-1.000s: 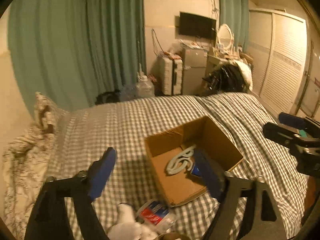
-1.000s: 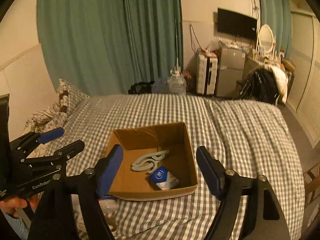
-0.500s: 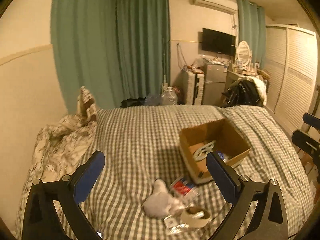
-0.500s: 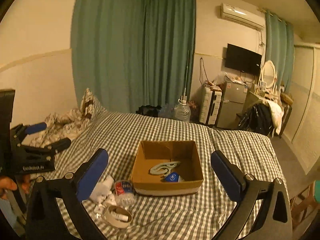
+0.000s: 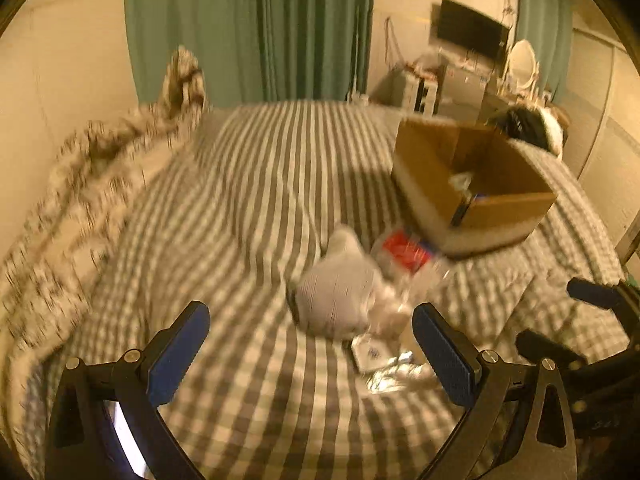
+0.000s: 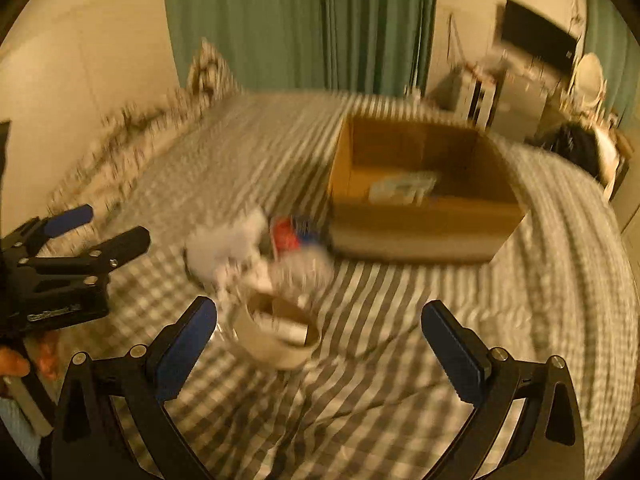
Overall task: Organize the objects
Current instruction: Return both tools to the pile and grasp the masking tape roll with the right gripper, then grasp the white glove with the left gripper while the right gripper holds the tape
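A cardboard box [image 5: 492, 204] [image 6: 424, 224] sits on the checked bed, with a pale item and a blue packet inside. Beside it lies a heap: a white sock [image 5: 336, 292] [image 6: 224, 244], a clear bottle with a red label [image 5: 404, 256] [image 6: 286, 234], a foil packet [image 5: 384, 364] and a tape roll [image 6: 276, 336]. My left gripper [image 5: 310, 354] is open and empty, just short of the sock. My right gripper [image 6: 320, 346] is open and empty, low over the tape roll. Both views are motion-blurred.
The checked bedcover [image 5: 248, 184] fills the middle. A rumpled patterned quilt and pillow [image 5: 100, 168] lie at the left by the wall. Green curtains [image 6: 304, 20], a suitcase, a TV and a wardrobe stand beyond the bed.
Both grippers have dropped down and forward toward the heap of loose items, which now looms larger. Both stay open and empty. The box has not moved.
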Available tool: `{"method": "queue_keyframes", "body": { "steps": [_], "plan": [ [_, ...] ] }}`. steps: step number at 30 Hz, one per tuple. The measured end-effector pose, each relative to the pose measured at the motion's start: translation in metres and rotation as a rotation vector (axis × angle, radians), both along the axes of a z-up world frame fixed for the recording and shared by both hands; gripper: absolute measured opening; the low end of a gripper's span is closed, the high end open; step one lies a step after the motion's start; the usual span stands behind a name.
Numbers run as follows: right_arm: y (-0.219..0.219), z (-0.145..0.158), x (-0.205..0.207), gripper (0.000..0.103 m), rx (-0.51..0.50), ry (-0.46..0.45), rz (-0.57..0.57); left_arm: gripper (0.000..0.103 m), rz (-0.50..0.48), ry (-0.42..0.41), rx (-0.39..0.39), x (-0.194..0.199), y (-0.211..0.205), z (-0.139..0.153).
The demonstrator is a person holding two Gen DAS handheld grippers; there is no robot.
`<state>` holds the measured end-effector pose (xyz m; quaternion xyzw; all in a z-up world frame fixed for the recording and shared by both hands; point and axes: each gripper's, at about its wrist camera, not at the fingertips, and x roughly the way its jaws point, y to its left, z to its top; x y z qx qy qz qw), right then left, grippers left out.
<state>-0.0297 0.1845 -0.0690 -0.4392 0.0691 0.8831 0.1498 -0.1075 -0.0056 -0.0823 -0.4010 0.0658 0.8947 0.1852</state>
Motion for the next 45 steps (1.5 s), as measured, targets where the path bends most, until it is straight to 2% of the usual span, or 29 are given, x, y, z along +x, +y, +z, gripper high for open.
{"method": "queue_keyframes", "body": {
  "steps": [3, 9, 13, 15, 17, 19, 21, 23, 26, 34, 39, 41, 42, 45],
  "plan": [
    [0.001, -0.031, -0.01, 0.103, -0.022, -0.09, -0.004, 0.103, -0.001, -0.054, -0.026, 0.0, 0.003, -0.022],
    [-0.011, -0.052, -0.023, 0.102, -0.005, -0.157, 0.057, 0.103, -0.01, -0.107, -0.053, -0.004, 0.006, -0.037],
    [-0.019, -0.066, -0.036, 0.093, -0.015, -0.214, 0.099, 0.103, -0.001, -0.129, -0.065, -0.007, 0.005, -0.042],
    [-0.02, -0.076, -0.043, 0.085, -0.015, -0.244, 0.108, 0.103, 0.002, -0.134, -0.069, -0.008, 0.006, -0.042],
    [-0.02, -0.083, -0.049, 0.072, -0.022, -0.265, 0.111, 0.103, 0.002, -0.138, -0.077, -0.01, 0.007, -0.042],
    [-0.02, -0.086, -0.052, 0.069, -0.023, -0.28, 0.12, 0.103, -0.005, -0.137, -0.08, -0.012, 0.007, -0.041],
    [-0.019, -0.082, -0.049, 0.065, -0.016, -0.256, 0.117, 0.103, -0.007, -0.136, -0.083, -0.013, 0.008, -0.04],
    [-0.016, -0.071, -0.045, 0.04, -0.026, -0.211, 0.108, 0.103, -0.014, -0.135, -0.085, -0.016, 0.009, -0.038],
    [-0.006, -0.053, -0.038, 0.031, -0.007, -0.142, 0.066, 0.103, -0.031, -0.121, -0.097, -0.022, 0.016, -0.035],
    [0.021, -0.028, -0.03, 0.03, -0.06, -0.07, 0.01, 0.101, -0.074, -0.127, -0.13, -0.053, 0.04, -0.041],
    [0.034, -0.03, -0.026, 0.03, -0.116, -0.045, -0.019, 0.089, -0.087, -0.203, -0.123, -0.076, 0.048, -0.059],
    [0.036, -0.032, -0.026, 0.03, -0.133, -0.043, -0.025, 0.077, -0.096, -0.241, -0.103, -0.082, 0.05, -0.067],
    [0.036, -0.032, -0.026, 0.03, -0.138, -0.043, -0.027, 0.075, -0.107, -0.259, -0.089, -0.084, 0.051, -0.07],
    [0.036, -0.036, -0.027, 0.03, -0.15, -0.051, -0.033, 0.068, -0.117, -0.258, -0.099, -0.083, 0.054, -0.072]
  ]
}}
